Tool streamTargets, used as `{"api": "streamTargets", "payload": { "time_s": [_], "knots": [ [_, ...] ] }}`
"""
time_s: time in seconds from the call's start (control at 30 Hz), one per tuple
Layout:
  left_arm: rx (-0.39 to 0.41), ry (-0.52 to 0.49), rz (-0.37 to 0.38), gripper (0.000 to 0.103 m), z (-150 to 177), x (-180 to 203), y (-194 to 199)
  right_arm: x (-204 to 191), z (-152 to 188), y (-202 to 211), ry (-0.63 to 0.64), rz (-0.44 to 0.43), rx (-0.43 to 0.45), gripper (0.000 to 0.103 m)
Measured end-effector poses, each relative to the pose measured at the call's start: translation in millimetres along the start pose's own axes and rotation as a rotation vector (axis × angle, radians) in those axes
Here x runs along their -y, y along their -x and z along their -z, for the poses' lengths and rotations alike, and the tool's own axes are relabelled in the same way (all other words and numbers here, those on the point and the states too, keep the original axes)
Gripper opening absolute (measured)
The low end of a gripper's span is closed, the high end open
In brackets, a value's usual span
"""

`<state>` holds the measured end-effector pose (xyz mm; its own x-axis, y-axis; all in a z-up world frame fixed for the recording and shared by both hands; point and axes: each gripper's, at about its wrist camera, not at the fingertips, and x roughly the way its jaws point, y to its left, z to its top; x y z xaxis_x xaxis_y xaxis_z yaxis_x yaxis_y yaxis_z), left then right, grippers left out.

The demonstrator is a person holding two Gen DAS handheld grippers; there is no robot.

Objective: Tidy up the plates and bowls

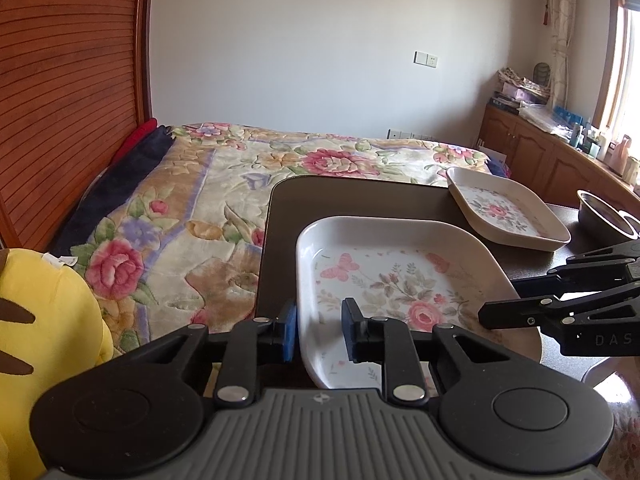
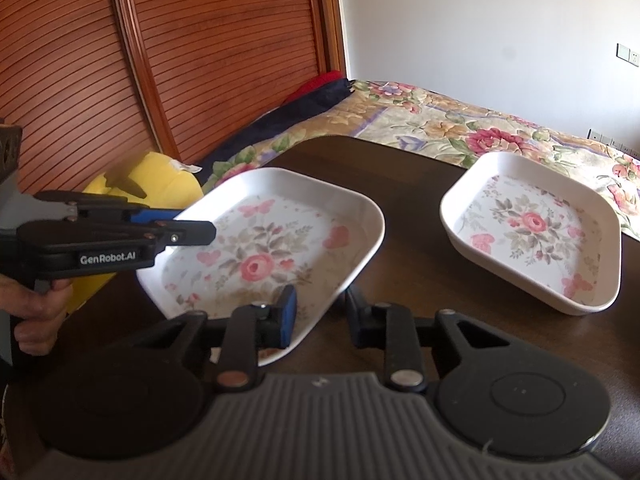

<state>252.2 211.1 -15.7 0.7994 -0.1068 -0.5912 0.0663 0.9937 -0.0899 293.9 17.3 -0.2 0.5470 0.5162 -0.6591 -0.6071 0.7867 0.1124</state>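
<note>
Two white square plates with a rose print are on a dark brown table (image 1: 360, 196). The near plate (image 1: 400, 280) (image 2: 272, 248) is gripped from both sides. My left gripper (image 1: 320, 330) (image 2: 196, 224) is shut on its left rim, one blue pad inside and one outside. My right gripper (image 2: 320, 314) (image 1: 504, 296) is shut on the opposite rim in the same way. This plate looks slightly tilted in the right wrist view. The second plate (image 1: 508, 212) (image 2: 532, 232) rests further back on the table, untouched. A dark metal bowl (image 1: 604, 216) stands at the table's right edge.
A bed with a floral blanket (image 1: 240, 184) borders the table's far and left sides. A yellow plush toy (image 1: 40, 320) (image 2: 160, 176) lies by the near left corner. A wooden slatted headboard (image 2: 200, 60) rises behind. A person's hand (image 2: 36, 312) holds the left gripper.
</note>
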Motion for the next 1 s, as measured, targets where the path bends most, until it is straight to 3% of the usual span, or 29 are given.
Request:
{"api": "streamTargets", "payload": {
  "time_s": [0.67,1.0],
  "knots": [
    [0.008,0.013,-0.005,0.024,0,13,17,10,1,20,-0.038,-0.013,0.056,0.027],
    [0.023,0.000,0.010,0.025,2,35,38,16,11,51,-0.047,-0.010,0.109,0.027]
  ]
}}
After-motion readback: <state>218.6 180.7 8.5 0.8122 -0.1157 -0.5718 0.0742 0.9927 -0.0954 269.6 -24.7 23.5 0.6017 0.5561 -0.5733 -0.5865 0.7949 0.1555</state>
